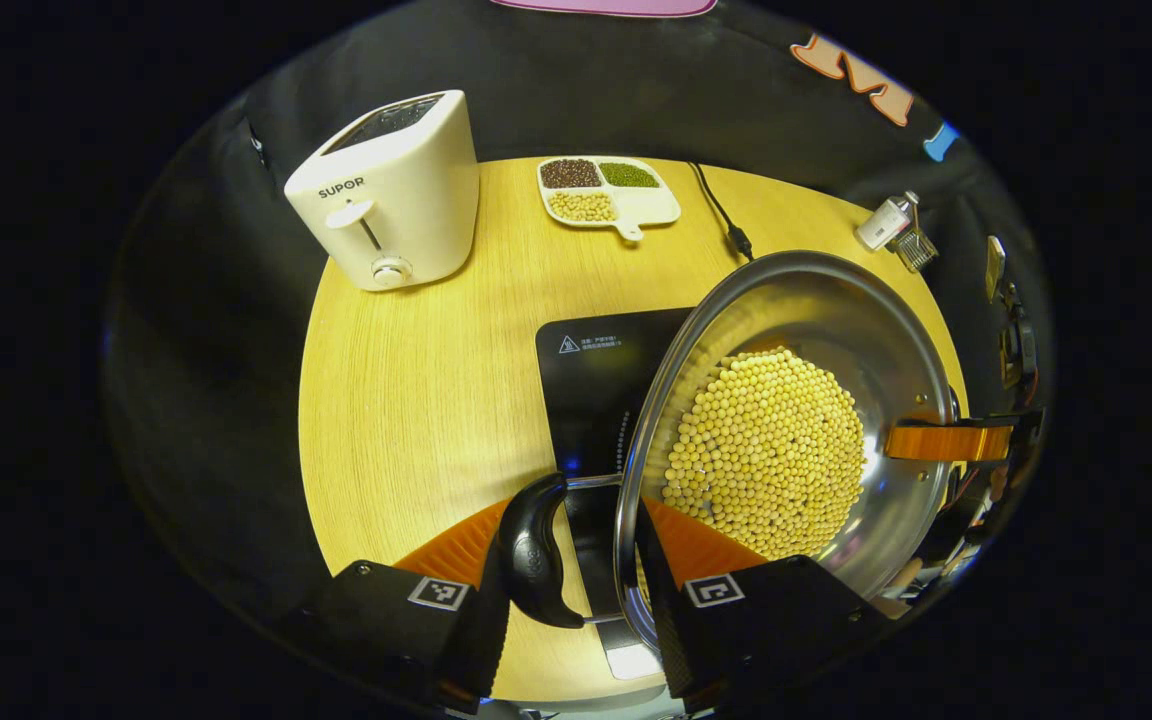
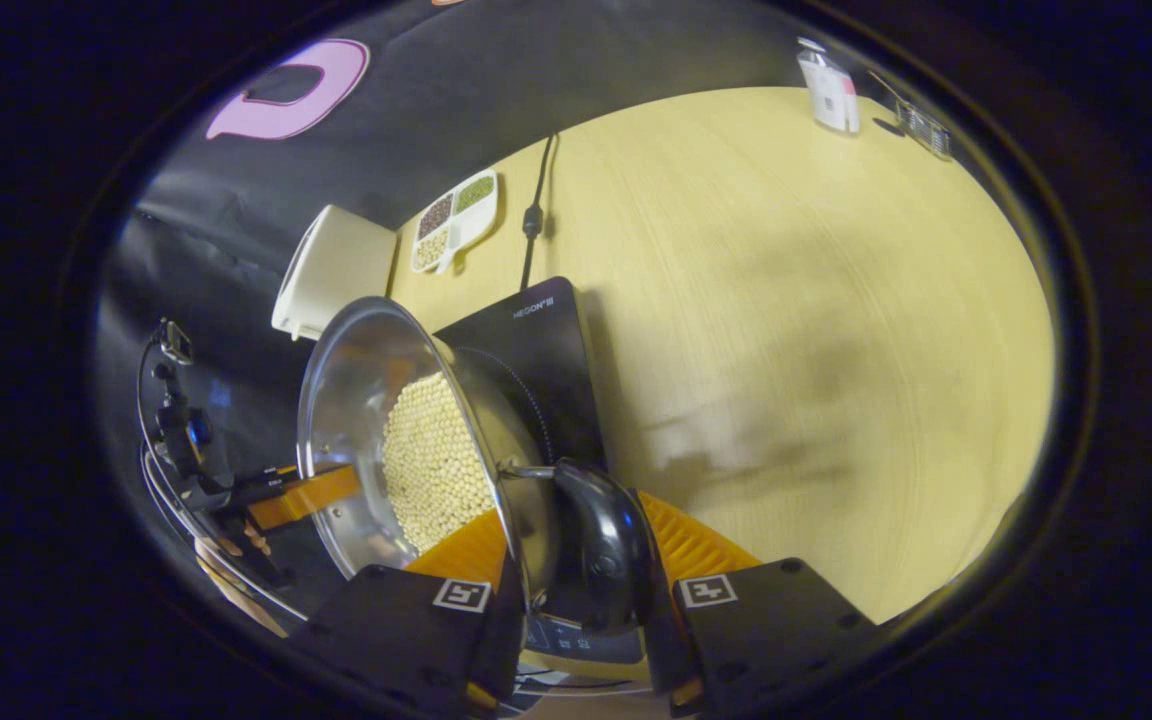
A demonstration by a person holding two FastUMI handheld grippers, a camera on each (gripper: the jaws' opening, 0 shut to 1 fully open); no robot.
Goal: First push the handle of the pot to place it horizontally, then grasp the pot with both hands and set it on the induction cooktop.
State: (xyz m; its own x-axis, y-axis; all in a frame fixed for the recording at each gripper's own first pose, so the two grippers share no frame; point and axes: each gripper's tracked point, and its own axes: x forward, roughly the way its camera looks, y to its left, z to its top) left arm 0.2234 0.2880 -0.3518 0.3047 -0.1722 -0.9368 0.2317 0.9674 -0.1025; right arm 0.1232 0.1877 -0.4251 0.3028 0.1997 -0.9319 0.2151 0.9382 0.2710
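Observation:
A steel pot holding yellow beans hangs over the right part of the black induction cooktop; whether it touches the cooktop I cannot tell. My left gripper is shut on the pot's black side handle and the rim beside it. In the right gripper view, my right gripper is shut on the opposite black handle, with the pot and cooktop beyond. Each gripper also appears across the pot: the right gripper and the left gripper.
On the round wooden table stand a white toaster at the back left, a divided tray of beans, a black power cable, and a small white bottle with a glass at the right.

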